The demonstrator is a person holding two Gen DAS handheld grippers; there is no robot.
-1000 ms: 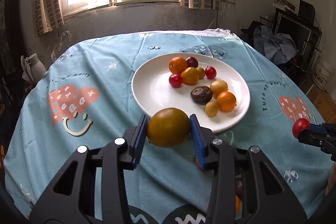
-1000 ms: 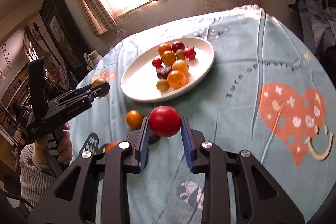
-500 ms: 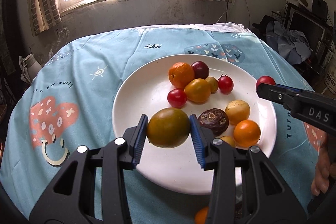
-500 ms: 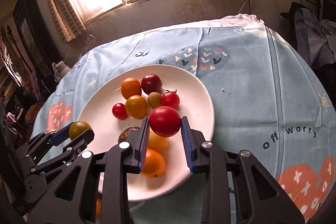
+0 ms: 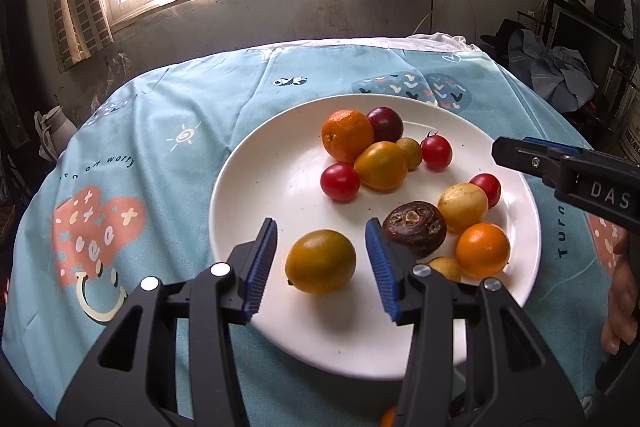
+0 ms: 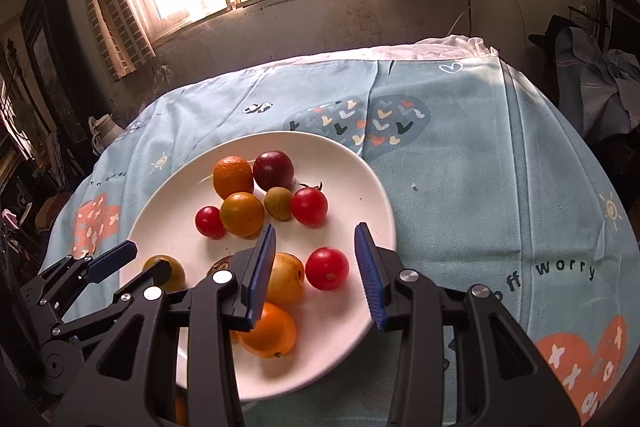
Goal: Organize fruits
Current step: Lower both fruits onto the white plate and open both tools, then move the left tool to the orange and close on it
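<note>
The desk (image 5: pixel 168 115) is round and covered with a light blue cloth (image 6: pixel 500 163) with printed hearts and words. 1 white plate (image 5: pixel 272 195) lies directly on the cloth, under and just ahead of the left gripper (image 5: pixel 321 259), and it carries the fruits.

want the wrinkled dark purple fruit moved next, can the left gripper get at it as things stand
Probably yes. The left gripper is open over the white plate, and the wrinkled dark purple fruit lies just beyond its right finger, top uncovered. The pale yellow fruit and orange fruit crowd its far side.
</note>
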